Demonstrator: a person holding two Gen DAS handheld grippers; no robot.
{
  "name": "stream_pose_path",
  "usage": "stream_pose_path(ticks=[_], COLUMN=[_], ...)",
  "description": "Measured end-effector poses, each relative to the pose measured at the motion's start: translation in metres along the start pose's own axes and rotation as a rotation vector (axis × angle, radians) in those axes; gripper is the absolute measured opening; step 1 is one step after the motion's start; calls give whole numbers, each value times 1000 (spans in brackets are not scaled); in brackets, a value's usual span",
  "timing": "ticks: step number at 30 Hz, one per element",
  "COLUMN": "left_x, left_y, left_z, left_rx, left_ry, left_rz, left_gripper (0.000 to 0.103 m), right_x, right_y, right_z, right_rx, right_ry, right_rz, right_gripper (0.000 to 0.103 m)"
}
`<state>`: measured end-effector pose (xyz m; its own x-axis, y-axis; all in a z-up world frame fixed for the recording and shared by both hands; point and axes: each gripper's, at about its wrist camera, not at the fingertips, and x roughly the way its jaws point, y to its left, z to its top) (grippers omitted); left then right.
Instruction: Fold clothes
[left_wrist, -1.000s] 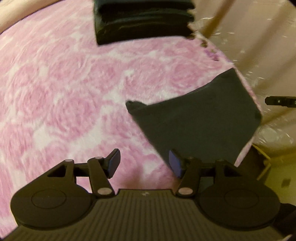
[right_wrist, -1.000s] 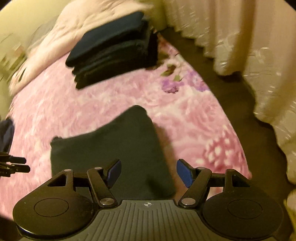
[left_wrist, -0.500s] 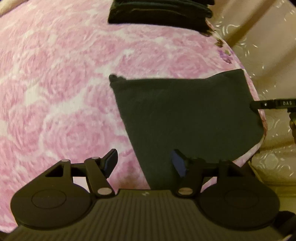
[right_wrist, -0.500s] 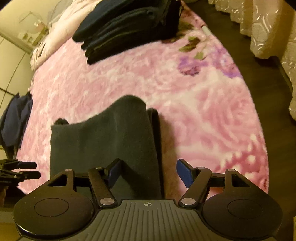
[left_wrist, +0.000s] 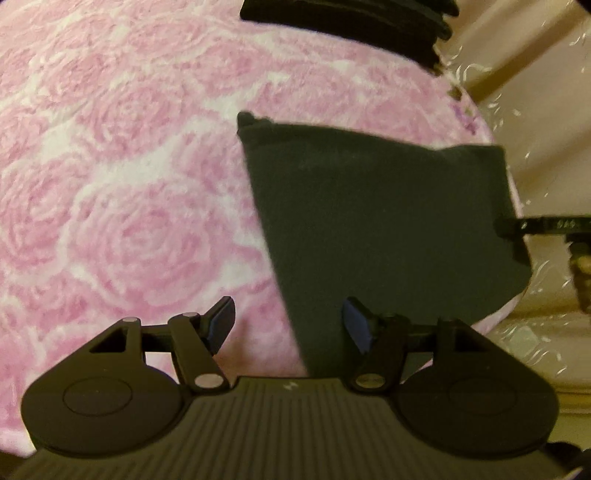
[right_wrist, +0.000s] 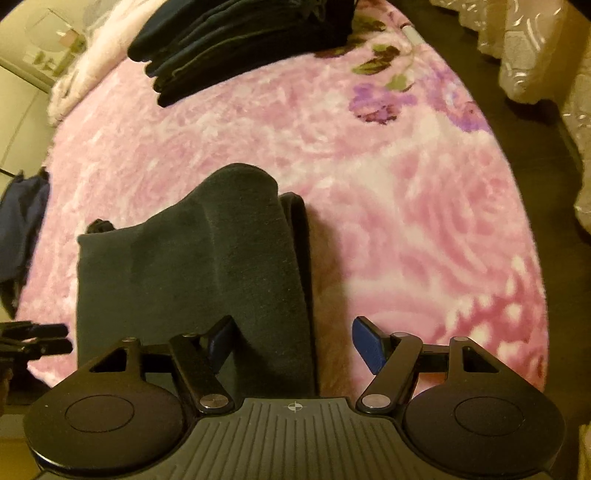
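Note:
A folded dark grey garment (left_wrist: 384, 221) lies on the pink rose-patterned blanket (left_wrist: 129, 184) near the bed's near edge. It also shows in the right wrist view (right_wrist: 192, 266), with its right side humped up. My left gripper (left_wrist: 288, 325) is open and empty, over the garment's near left edge. My right gripper (right_wrist: 291, 343) is open and empty, over the garment's near right edge. The right gripper's tip (left_wrist: 543, 227) shows at the right of the left wrist view. The left gripper's tip (right_wrist: 37, 338) shows at the left of the right wrist view.
A stack of folded dark clothes (right_wrist: 236, 44) sits at the far side of the blanket; it also shows in the left wrist view (left_wrist: 351, 18). A blue garment (right_wrist: 22, 229) hangs at the left. Light curtains (right_wrist: 535, 44) and dark floor (right_wrist: 554, 221) lie to the right.
Both grippers have come closer to the grey garment and lower over it. The garment's right side now humps up. Both stay open.

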<state>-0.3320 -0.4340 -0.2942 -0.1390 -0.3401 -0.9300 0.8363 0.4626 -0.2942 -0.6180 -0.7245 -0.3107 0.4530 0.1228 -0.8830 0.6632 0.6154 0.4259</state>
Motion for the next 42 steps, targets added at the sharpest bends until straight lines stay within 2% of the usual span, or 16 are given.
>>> stream_pose_path(ticks=[5,9,11,16,17,19,21,24,28,29,30,33,37,39,42], left_x=[-2,4,4,13,17,29,45,66,83,87,91,99,94,88,65], left_y=[-16,-38,-56,-112,-121,-136,-145,-148,-149,-149,-150,-151,-147,-149,-154], left_z=[12,20,26,47,52,63,73,82,87,88,90,91,92,94,89], left_rx=[42,98,154,283,299,318,333,359,405,418,431,463,495,515,580], left_ry=[-59,-59,-70,-78,-76,-65,-32,32,79,87,95,111,126,121,38], left_rz=[-84,-59,-69,-170,-171,-154,-80,27,84,91,97,105,79,64,19], left_gripper=[59,59,59,59,59,59,59,45,46,46,46,47,46,45,44], right_x=[7,16,19,21,19,17,12,2,-9,-11,-14,-24,-33,-30,-19], right_y=[-17,-26,-30,-41,-39,-37,-32,-29,-27,-31,-35,-46,-47,-39,-23], right_z=[5,13,14,12,12,9,2,-9,-19,-22,-29,-60,-117,-142,-161], right_rx=[-21,-53,-61,-30,-29,-20,-8,24,48,80,128,307,546,625,684], right_ry=[22,37,41,39,37,32,0,-57,-105,-119,-136,-206,-279,-302,-358], right_rz=[132,184,210,263,259,261,248,240,235,245,252,263,292,303,308], right_gripper=[69,69,69,69,64,46,40,37,37,37,42,67,67,67,69])
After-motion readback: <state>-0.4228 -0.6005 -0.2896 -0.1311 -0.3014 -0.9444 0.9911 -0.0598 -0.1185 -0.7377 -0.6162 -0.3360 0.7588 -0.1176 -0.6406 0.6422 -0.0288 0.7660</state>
